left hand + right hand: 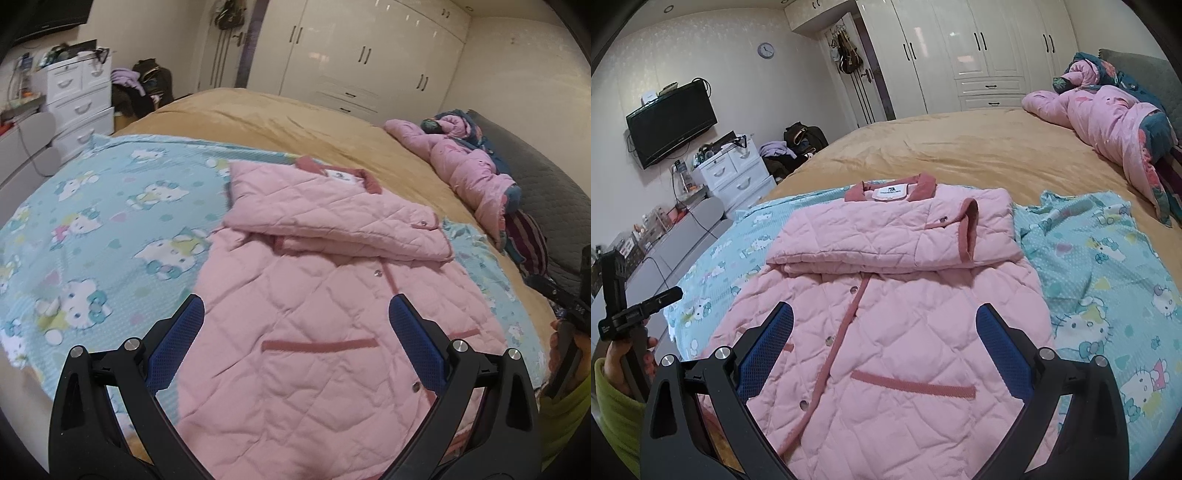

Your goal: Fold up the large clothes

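A pink quilted jacket (317,302) with dark-pink trim lies front-up on a Hello Kitty sheet (110,221) on the bed. Its sleeves are folded across the chest below the collar (343,173). My left gripper (295,310) is open and empty, hovering above the jacket's lower half. In the right wrist view the jacket (886,332) lies the same way, collar (892,192) at the far end. My right gripper (884,314) is open and empty above the hem area. Each gripper shows at the other view's edge: the right gripper (565,295), the left gripper (639,310).
A tan bedspread (295,118) covers the bed. A bunched pink duvet (465,162) lies by the dark headboard (535,173). White drawers (79,99), a clothes pile (144,85) and a wall TV (670,122) stand left. White wardrobes (369,51) line the back wall.
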